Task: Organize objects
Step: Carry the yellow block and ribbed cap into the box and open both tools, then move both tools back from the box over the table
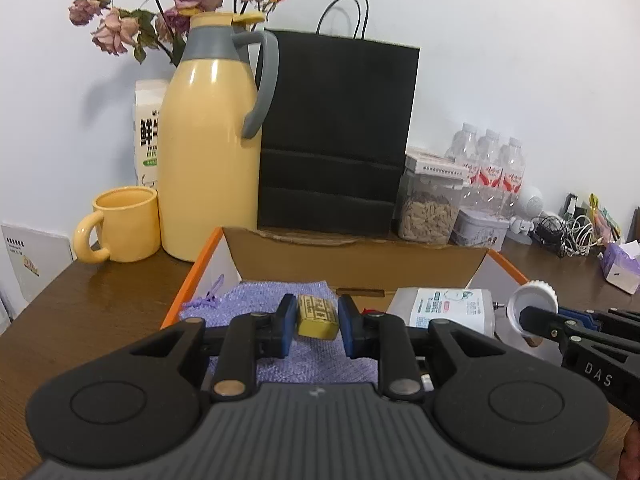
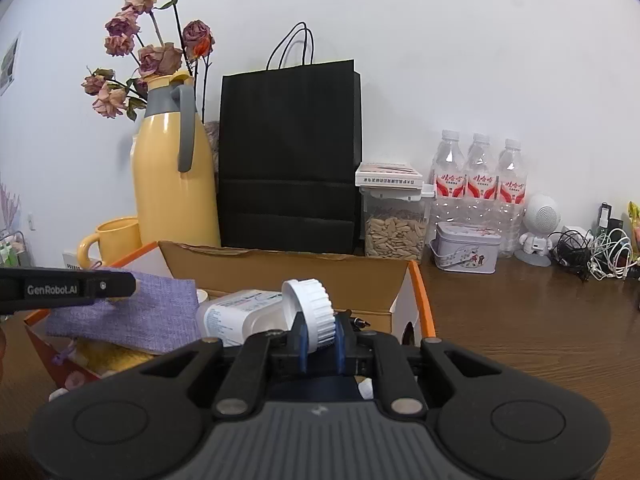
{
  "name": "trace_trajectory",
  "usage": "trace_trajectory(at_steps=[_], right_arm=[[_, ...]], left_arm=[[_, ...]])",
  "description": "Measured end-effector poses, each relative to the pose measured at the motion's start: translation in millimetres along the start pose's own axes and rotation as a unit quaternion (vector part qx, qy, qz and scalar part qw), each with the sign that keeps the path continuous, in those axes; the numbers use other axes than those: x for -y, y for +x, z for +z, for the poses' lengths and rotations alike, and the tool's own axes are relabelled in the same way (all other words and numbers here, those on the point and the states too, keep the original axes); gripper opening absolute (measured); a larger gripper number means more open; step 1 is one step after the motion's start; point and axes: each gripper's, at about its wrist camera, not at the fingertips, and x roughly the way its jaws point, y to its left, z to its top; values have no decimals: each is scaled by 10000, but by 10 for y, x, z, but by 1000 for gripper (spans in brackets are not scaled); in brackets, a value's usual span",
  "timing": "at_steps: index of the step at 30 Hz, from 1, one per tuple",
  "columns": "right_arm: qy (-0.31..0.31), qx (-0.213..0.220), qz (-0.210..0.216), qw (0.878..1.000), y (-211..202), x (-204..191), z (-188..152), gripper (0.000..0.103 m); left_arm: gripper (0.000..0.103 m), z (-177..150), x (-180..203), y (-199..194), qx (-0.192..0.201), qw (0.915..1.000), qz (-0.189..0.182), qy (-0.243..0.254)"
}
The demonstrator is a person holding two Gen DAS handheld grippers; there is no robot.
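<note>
Evenly and softly lit, bright, with no harsh glare. Faint grey shadows thrown on the white wall (image 1: 500,60) behind the dried flowers (image 1: 188,0) and black paper bag (image 1: 340,132). Small highlights on the yellow jug (image 1: 208,152). Strong fisheye bending toward the edges, dark vignetted corners. Slightly soft overall, with compression blockiness; close foreground a little blurred.

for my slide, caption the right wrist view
Right tongs grip a white ribbed cap over the open cardboard box, beside a white bottle.

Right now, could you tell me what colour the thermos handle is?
Grey; the thermos handle shows best in the left wrist view.
</note>
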Motion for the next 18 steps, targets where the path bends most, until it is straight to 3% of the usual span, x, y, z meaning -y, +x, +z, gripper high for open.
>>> trace_trajectory(at_steps=[1,3,4,5,6,8,14,18], right_arm=[[1,7,-18,10000,-7,-3,-3,15],[-8,22,-11,10000,-29,-19,-6,22],[2,45,19,10000,-45,-23,-7,38],[17,78,28,10000,-62,-25,-5,59],[24,129,29,9999,-84,-28,-4,68],[37,229,45,9997,-126,-31,-2,89],[56,329,155,9993,-164,-40,3,102],[56,359,122,9993,-184,-47,7,103]], left_arm=[[31,-1,9,-18,52,10000,25,13],[56,5,6,-58,135,9999,40,-13],[76,12,1,-80,201,9998,61,-34],[85,17,-6,-112,300,9995,102,-43],[87,23,-12,-138,367,9992,120,-51],[103,41,-36,-187,503,9986,99,-133],[103,41,-52,-232,624,9977,164,-191],[103,25,-37,-252,642,9977,159,-141]])
